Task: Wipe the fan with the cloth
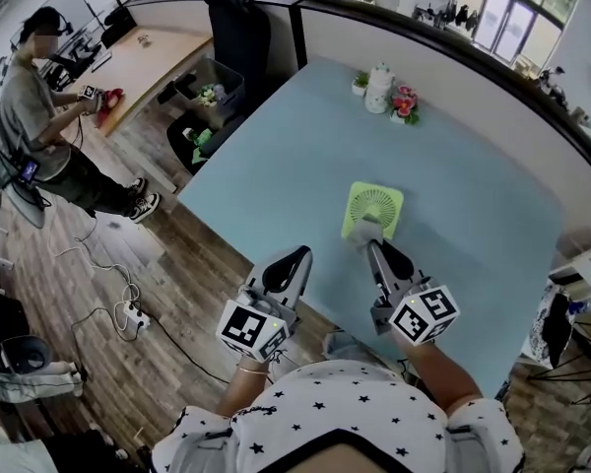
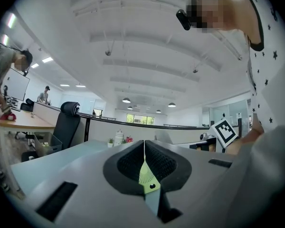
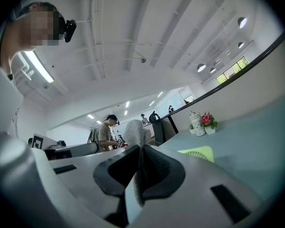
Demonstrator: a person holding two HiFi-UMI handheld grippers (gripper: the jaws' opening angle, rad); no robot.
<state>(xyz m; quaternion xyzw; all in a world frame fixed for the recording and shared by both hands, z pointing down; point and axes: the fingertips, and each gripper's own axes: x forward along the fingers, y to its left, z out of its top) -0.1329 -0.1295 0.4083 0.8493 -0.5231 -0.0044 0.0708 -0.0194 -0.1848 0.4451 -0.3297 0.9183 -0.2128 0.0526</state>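
A lime-green fan (image 1: 373, 209) lies flat on the light blue table (image 1: 473, 215), grille up. My right gripper (image 1: 372, 247) is shut on a grey cloth (image 1: 364, 231), which rests against the fan's near edge. In the right gripper view the cloth (image 3: 134, 132) sticks up between the jaws, and the fan (image 3: 197, 153) lies just beyond them on the right. My left gripper (image 1: 298, 257) hovers at the table's near edge, left of the fan, shut and holding nothing. In the left gripper view a sliver of the fan (image 2: 148, 174) shows through the notch behind its jaws.
A white pot (image 1: 378, 88) and small flower pots (image 1: 405, 104) stand at the table's far side by the partition. Left of the table are a black chair (image 1: 238, 28), bins (image 1: 212, 92), a cable with a power strip (image 1: 128, 313), and a person (image 1: 39, 116) at another desk.
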